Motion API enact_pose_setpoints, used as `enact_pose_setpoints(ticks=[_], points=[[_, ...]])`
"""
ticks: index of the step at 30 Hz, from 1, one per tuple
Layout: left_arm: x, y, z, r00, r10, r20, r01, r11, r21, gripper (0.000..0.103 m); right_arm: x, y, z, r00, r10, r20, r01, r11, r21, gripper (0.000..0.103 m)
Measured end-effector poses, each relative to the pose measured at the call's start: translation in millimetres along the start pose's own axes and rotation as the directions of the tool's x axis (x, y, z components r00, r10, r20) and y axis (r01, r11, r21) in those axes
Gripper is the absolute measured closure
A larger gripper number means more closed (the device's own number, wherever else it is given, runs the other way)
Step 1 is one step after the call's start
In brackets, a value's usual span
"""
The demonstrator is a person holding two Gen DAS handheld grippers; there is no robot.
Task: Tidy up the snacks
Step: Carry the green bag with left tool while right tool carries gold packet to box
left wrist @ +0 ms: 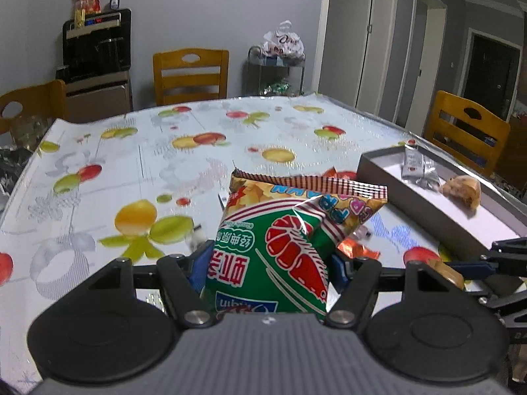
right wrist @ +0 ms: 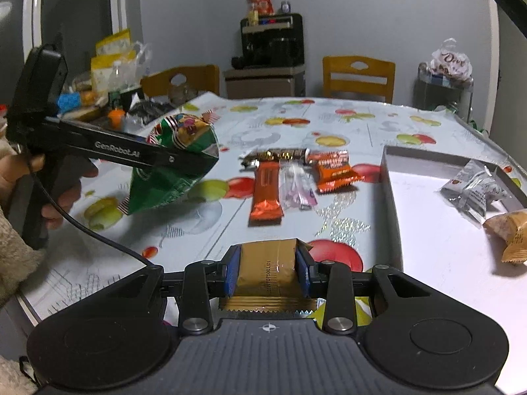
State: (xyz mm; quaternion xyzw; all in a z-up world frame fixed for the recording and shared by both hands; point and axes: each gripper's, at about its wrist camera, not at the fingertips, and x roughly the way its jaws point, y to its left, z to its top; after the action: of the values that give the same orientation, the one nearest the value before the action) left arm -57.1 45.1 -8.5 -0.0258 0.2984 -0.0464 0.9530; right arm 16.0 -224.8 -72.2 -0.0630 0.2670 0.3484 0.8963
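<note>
Your left gripper point(left wrist: 268, 265) is clamping a green shrimp-chip bag point(left wrist: 280, 247) between its blue pads point(left wrist: 197, 268), the bag standing up ahead of the fingers with its crimped top tilting away from you. From the right wrist camera you are seeing that same left gripper point(right wrist: 184, 158) off to the left and raised above the table, the bag point(right wrist: 171, 161) hanging from it with its lower corner pointing down toward the fruit-print tablecloth point(right wrist: 346, 121). Your left hand point(right wrist: 39, 184) is wrapping the black handle.

Your right gripper point(right wrist: 268, 275) is squeezing a gold-brown snack packet point(right wrist: 266, 270) between its pads point(right wrist: 232, 273), the packet's serrated edge lying closest to the camera. Just ahead of this gripper on the cloth, a long orange bar point(right wrist: 266, 194) is lying lengthwise, a clear pink-printed wrapper point(right wrist: 298, 186) is touching its right side, and a smaller orange packet point(right wrist: 334, 171) is sitting beyond that. A dark gold-flecked wrapper point(right wrist: 276, 156) is lying across the far ends of these.

To the right of your right gripper, a shallow grey box point(right wrist: 392, 194) is sitting on the table, holding a silver-clear packet point(right wrist: 471, 191) and, nearer its right edge, a tan wrapped pastry point(right wrist: 509, 230). From the left wrist camera, that box point(left wrist: 411, 200) is lying ahead and to the right, with your right gripper's fingers point(left wrist: 494, 260) just reaching into view beside it.
</note>
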Motion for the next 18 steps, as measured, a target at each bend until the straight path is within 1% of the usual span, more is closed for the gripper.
enact_pose_setpoints(ticks=[4,7,11,12,14,15,18], points=[[0,-2,-7,1.0,-0.003,-0.015,0.003,1.0,0.019,0.036,0,3,-1,1.0,-0.009,-0.004,0.009,0.999,-0.033,0.065],[-3,-6,-12,1.0,0.009,-0.024,-0.007,0.999,0.046,0.035,1,7,-2,1.0,-0.02,-0.02,0.019,0.998,-0.062,0.061],[-8,-10,-19,0.999,0.036,-0.028,-0.033,0.996,0.08,0.032,4,5,-4,0.999,-0.017,-0.034,0.015,0.999,-0.046,0.058],[-10,-10,-21,0.999,0.034,-0.027,-0.032,0.996,0.085,0.031,5,4,-4,0.999,-0.016,-0.039,0.014,0.999,-0.041,0.058],[-13,-9,-24,0.999,0.031,-0.033,-0.028,0.996,0.09,0.022,6,4,-5,0.999,-0.014,-0.045,0.013,0.999,-0.035,0.056],[-14,-9,-26,0.999,0.033,-0.037,-0.029,0.995,0.092,0.02,6,4,-6,0.999,-0.015,-0.047,0.013,0.999,-0.036,0.056],[-15,-5,-33,0.998,0.044,-0.053,-0.039,0.995,0.089,0.018,7,5,-7,0.999,-0.013,-0.05,0.011,0.999,-0.038,0.054]])
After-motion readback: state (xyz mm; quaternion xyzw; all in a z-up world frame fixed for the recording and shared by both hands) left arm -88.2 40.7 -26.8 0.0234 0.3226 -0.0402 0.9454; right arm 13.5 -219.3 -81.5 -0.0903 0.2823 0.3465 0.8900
